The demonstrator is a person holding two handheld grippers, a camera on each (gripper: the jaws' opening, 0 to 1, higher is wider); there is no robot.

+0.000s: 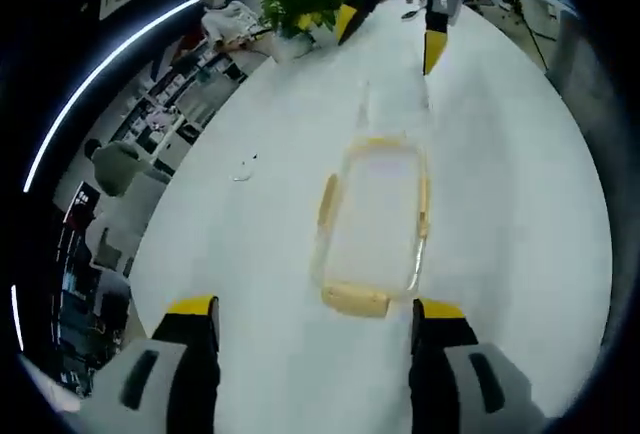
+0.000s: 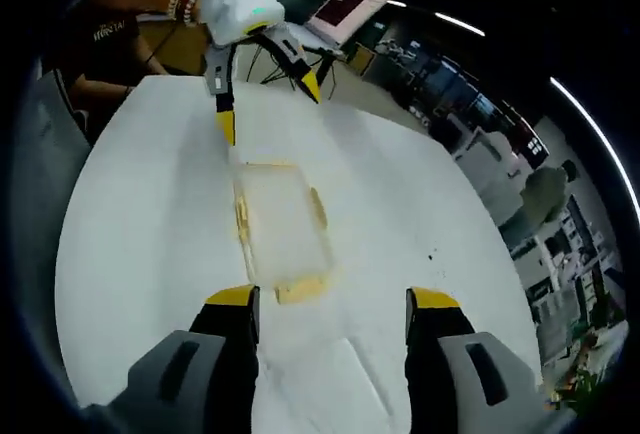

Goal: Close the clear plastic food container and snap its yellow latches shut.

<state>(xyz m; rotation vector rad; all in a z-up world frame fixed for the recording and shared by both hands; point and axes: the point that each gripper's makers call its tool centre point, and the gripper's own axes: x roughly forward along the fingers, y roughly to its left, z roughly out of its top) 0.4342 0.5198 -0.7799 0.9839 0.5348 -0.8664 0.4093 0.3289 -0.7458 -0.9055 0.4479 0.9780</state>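
Since the clear container (image 1: 372,222) lies flat on the white table (image 1: 520,204) between my two grippers, its long axis runs straight from one toward the other. One container; yellow latches (image 1: 356,300): I count four, one per side, far one faint. Lid looks seated, latches seem not yet snapped. Left gripper (image 1: 315,316) sits just short of the near end latch, jaws apart, empty. Right gripper (image 2: 332,304) likewise close at the opposite end, jaws apart, empty. One potted plant (image 1: 305,4) far off.
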